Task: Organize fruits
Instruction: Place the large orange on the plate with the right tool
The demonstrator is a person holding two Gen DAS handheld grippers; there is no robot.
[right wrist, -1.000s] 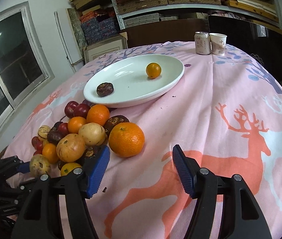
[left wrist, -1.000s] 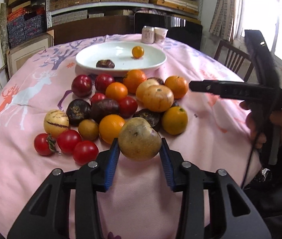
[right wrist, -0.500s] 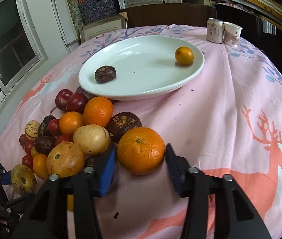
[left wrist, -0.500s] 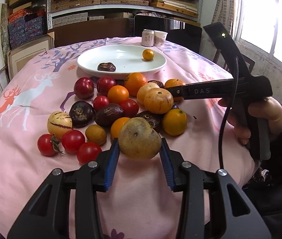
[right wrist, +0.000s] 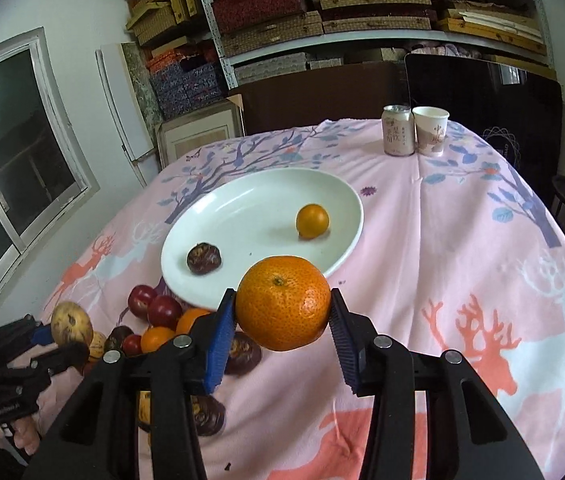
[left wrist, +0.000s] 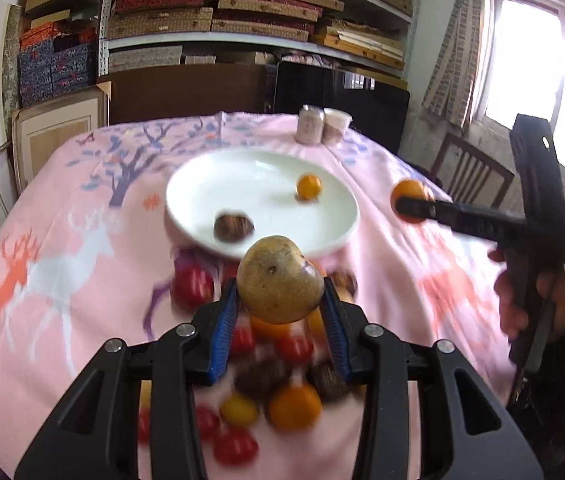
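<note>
My left gripper [left wrist: 280, 298] is shut on a yellow-brown round fruit [left wrist: 280, 280], held in the air above the blurred fruit pile [left wrist: 294, 406] and just short of the white plate [left wrist: 202, 184]. My right gripper [right wrist: 282, 314] is shut on a large orange [right wrist: 282, 302], lifted off the cloth near the plate's [right wrist: 242, 208] near rim. On the plate lie a small orange [right wrist: 312, 221] and a dark wrinkled fruit [right wrist: 203, 257]. The right wrist view also shows the left gripper [right wrist: 54, 336] low at the left with its fruit [right wrist: 71, 322], beside the pile [right wrist: 158, 312].
A drink can [right wrist: 397, 130] and a paper cup [right wrist: 430, 130] stand at the table's far side. The pink deer-print cloth [right wrist: 482, 260] lies bare to the right of the plate. A wooden chair [left wrist: 470, 172] stands past the right edge, and shelves of boxes fill the back wall.
The right gripper closed on the large orange and lifted it off the cloth. The left gripper rose and moved toward the plate with its fruit still held.
</note>
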